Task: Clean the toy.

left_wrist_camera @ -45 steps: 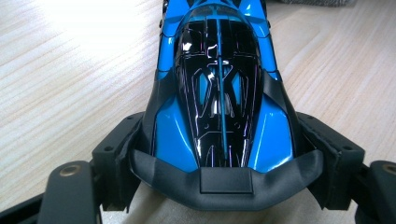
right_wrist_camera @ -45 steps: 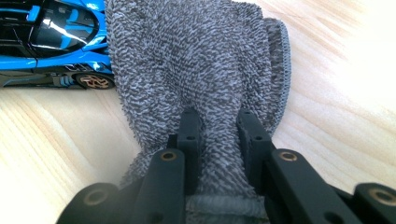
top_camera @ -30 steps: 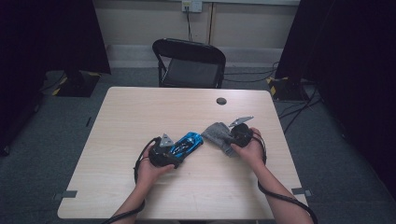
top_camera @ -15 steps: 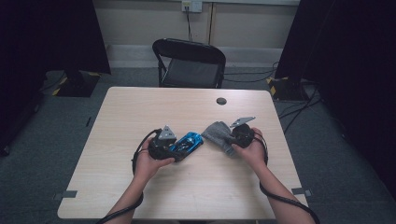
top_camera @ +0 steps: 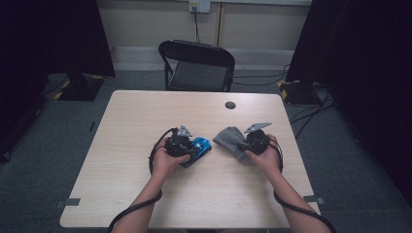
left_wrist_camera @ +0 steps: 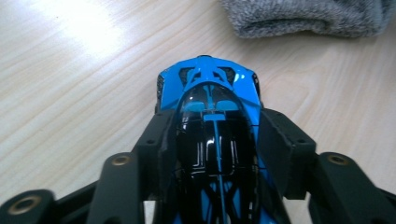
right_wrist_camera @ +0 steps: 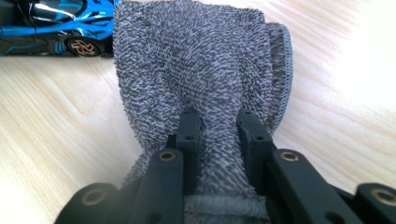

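A blue and black toy car (top_camera: 198,148) sits on the table middle, and my left gripper (top_camera: 187,148) is shut on it. In the left gripper view both jaws clamp the sides of the toy car (left_wrist_camera: 212,126), whose nose points away from me. A folded grey cloth (top_camera: 232,139) lies just right of the car. My right gripper (top_camera: 245,145) is shut on the near part of that cloth. The right gripper view shows the grey cloth (right_wrist_camera: 201,65) bunched between the jaws, with the toy car (right_wrist_camera: 56,23) beside its far left corner.
The light wooden table (top_camera: 136,121) has a small dark round disc (top_camera: 230,105) near its far edge. A black folding chair (top_camera: 197,65) stands behind the table. Cables trail from both grippers toward the front edge.
The left gripper and the car have shifted slightly, the hand turning a little. The right gripper and cloth stay where they were.
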Demonstrator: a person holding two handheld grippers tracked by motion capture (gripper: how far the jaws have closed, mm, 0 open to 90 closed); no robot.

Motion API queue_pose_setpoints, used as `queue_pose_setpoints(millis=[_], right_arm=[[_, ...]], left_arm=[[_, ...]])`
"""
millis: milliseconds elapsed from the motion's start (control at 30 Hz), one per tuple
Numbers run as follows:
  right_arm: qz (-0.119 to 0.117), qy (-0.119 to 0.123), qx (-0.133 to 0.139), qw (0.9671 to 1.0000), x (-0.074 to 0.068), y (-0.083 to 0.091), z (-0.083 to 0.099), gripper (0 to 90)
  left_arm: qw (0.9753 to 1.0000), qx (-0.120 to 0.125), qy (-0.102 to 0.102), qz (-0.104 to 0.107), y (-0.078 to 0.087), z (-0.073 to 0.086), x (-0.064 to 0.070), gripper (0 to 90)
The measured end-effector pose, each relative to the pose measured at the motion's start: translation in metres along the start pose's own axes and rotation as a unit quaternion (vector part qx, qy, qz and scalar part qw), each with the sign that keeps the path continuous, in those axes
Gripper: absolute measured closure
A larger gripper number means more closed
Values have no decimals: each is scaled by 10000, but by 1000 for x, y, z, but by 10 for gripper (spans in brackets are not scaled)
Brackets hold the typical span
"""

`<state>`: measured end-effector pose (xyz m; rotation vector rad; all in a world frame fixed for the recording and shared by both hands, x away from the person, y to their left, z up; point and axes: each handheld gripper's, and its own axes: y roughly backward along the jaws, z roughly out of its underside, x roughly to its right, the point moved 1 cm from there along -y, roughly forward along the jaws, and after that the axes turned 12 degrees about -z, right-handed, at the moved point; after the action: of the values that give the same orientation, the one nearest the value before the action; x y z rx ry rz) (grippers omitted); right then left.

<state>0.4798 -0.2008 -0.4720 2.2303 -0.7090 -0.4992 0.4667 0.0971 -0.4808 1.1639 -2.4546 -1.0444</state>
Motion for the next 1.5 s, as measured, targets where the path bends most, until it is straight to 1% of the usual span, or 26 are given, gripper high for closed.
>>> queue_pose_setpoints(millis=[33, 200, 267, 300, 367, 433, 533, 600, 667, 700, 767, 800, 833, 867, 900, 933, 967, 1033, 1133, 1167, 1267, 1333, 1367, 1400, 1433, 1500], right_arm=[[-8, -14, 4, 10000, 0, 0, 1, 732], [-60, 3, -30, 10000, -3, -2, 5, 722], [-84, 22, -30, 10000, -6, -3, 5, 698], [-81, 41, -53, 9999, -8, -3, 4, 666], [-54, 44, -95, 9999, -11, -4, 1, 585], [12, 91, -21, 10000, -14, -2, -4, 518], [3, 130, 132, 9998, -17, 0, -16, 446], [-63, 155, 59, 9998, -17, -5, -23, 418], [-91, 194, -91, 9997, -16, -14, -27, 404], [-106, 166, -157, 9997, -14, -19, -28, 400], [-40, 77, -308, 9995, -12, -30, -27, 384], [-13, 17, -406, 9992, -11, -34, -26, 393], [-38, -116, -432, 9990, -9, -39, -23, 412], [-72, -170, -392, 9991, -8, -41, -21, 429], [-81, -204, -319, 9993, -8, -42, -19, 479], [-91, -230, -266, 9993, -7, -41, -18, 574], [-168, -254, -232, 9993, -6, -40, -17, 679], [-185, -300, -250, 9991, -6, -37, -16, 748], [-91, -310, -293, 9990, -13, -33, -17, 781], [-113, -298, -344, 9989, -17, -33, -17, 784], [-127, -159, -493, 9986, -32, -34, -18, 786], [-214, -87, -495, 9985, -42, -36, -20, 786], [-214, -87, -495, 9985, -42, -36, -20, 786], [-168, -2, -559, 9983, -51, -38, -21, 786], [-168, 93, -582, 9981, -56, -39, -22, 786], [-238, 174, -577, 9979, -62, -41, -22, 787]], left_arm=[[10000, -11, -48, -18, 0, 0, 0, 482], [9999, -27, -70, -117, 0, -1, 2, 500], [9999, -21, -83, -119, 1, 0, 3, 501], [9999, 34, -68, -134, 1, 1, 3, 502], [9999, 34, -44, -126, 1, 2, 2, 503], [9999, -17, -17, -119, 2, 2, 2, 505], [9999, -57, -21, -142, 3, 1, 2, 506], [9999, -70, -27, -155, 2, 1, 3, 507], [9998, -100, -4, -148, 3, 0, 2, 508], [9998, -101, 0, -144, 3, 0, 2, 508], [9998, -110, 1, -135, 3, 0, 2, 508], [9999, -108, -1, -132, 3, 0, 2, 508], [9999, -109, -2, -131, 3, 0, 2, 508], [9999, -97, 3, -140, 3, 1, 2, 508], [9999, -94, 0, -143, 3, 1, 2, 508], [9999, -100, -5, -140, 3, 1, 2, 508], [9999, -98, -2, -141, 3, 1, 2, 508], [9999, -94, 2, -140, 3, 1, 2, 508], [9999, -81, -4, -142, 3, 2, 2, 509], [9999, -83, -14, -140, 3, 2, 2, 509], [9999, -82, -4, -144, 3, 2, 2, 509], [9999, -67, 1, -139, 4, 2, 2, 509], [9999, -67, 1, -139, 4, 2, 2, 509], [9999, -60, 5, -144, 4, 2, 2, 509], [9999, -59, 10, -143, 4, 3, 2, 509], [9999, -43, 28, -144, 4, 3, 2, 509]])
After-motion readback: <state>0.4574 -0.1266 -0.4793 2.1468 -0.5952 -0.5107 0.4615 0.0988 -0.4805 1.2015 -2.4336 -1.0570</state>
